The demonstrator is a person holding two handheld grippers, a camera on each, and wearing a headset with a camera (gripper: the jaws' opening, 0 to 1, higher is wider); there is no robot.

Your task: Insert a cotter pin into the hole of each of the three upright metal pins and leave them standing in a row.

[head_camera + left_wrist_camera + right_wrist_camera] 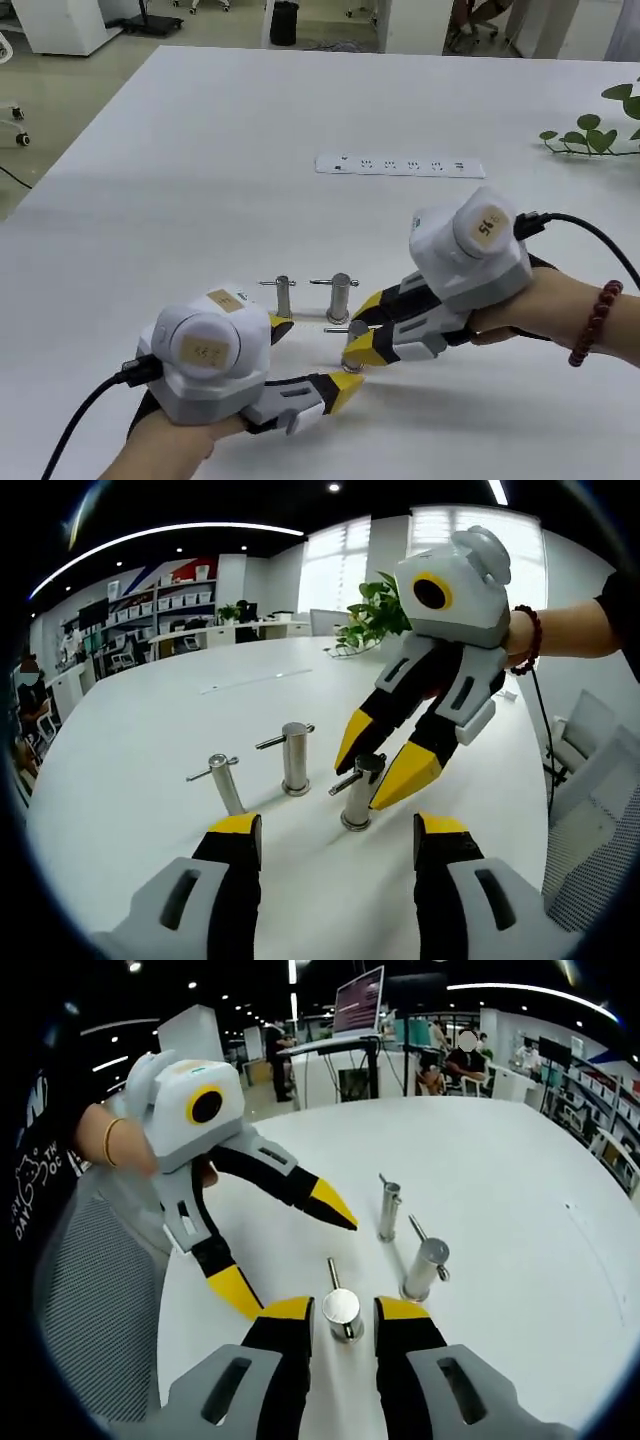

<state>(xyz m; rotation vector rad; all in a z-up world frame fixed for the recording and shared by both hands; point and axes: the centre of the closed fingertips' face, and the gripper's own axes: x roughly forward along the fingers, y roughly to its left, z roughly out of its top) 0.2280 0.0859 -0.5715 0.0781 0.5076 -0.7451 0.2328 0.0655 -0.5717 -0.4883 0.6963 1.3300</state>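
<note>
Pin (358, 800) nearest me stands upright between the parted jaws of my right tongs (345, 1307), cotter pin (331, 1272) through it, while my left tongs (338, 825), also parted, hover just beside it.

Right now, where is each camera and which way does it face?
Head view: headset, facing down at the table; left hand-held gripper, right hand-held gripper and hands show.
Left gripper view: on the left one, facing the three pins; own jaws below.
Right gripper view: on the right one, looking down on the near pin between its jaws.
Shared: both gripper views show the other hand-held gripper and all three pins.
</note>
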